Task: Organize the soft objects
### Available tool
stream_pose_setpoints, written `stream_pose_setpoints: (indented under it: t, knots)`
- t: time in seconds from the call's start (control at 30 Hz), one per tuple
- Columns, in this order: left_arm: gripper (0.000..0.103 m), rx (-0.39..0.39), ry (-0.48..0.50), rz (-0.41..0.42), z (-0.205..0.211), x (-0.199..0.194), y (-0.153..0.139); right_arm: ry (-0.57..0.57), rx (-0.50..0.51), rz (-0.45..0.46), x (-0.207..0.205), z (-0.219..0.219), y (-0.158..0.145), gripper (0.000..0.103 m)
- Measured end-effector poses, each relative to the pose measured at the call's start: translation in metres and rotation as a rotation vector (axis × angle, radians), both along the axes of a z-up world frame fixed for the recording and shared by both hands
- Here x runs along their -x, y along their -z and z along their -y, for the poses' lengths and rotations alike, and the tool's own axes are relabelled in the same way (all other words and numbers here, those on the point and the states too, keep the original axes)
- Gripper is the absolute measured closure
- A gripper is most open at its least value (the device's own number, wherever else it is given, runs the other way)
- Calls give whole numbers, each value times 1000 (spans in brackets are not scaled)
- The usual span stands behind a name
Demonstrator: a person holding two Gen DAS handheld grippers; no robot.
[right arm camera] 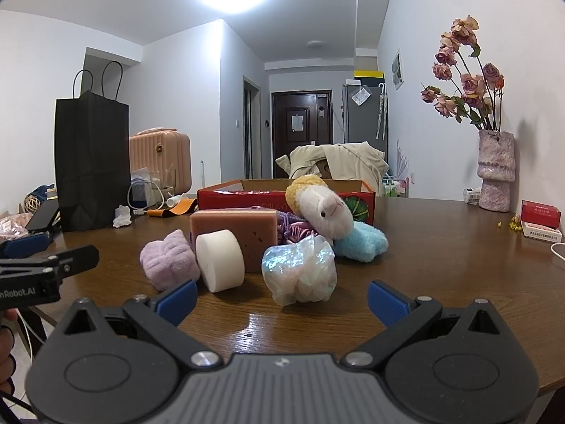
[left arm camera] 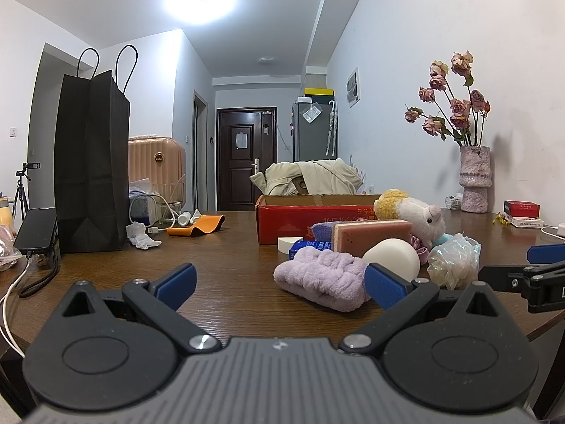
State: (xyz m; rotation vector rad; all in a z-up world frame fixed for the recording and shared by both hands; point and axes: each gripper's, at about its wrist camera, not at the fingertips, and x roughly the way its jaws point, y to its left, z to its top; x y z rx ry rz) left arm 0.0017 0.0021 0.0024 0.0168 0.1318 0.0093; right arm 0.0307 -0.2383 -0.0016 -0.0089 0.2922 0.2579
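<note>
A pile of soft things lies mid-table before a red cardboard box [left arm camera: 282, 219] [right arm camera: 226, 199]: a lilac fluffy cloth [left arm camera: 323, 279] [right arm camera: 167, 259], a white round sponge [left arm camera: 392, 258] [right arm camera: 220, 259], a pink sponge block [left arm camera: 370, 235] [right arm camera: 247, 233], an iridescent mesh puff [left arm camera: 453, 259] [right arm camera: 300, 268] and a white plush lamb [left arm camera: 420, 215] [right arm camera: 328, 212] with blue legs. My left gripper [left arm camera: 279, 284] is open and empty, low over the table just short of the lilac cloth. My right gripper [right arm camera: 282, 298] is open and empty, just short of the mesh puff.
A tall black paper bag [left arm camera: 90, 162] [right arm camera: 90, 166] stands at the left beside a phone [left arm camera: 35, 229], cables and a crumpled tissue [left arm camera: 141, 235]. A vase of dried roses [left arm camera: 475, 180] [right arm camera: 494, 169] and small red boxes [right arm camera: 540, 213] stand at the right by the wall.
</note>
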Motion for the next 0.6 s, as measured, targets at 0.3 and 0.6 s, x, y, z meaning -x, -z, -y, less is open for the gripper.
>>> stream_pose_setpoints:
  t: [0.3,0.6]
  knots:
    - [0,41,-24,34,-3,-14,-10,12,-7,17,-11,5,-5,0]
    - [0,84,-36,35,9,-64,-47,118,-130,77,-58,35,-28,0]
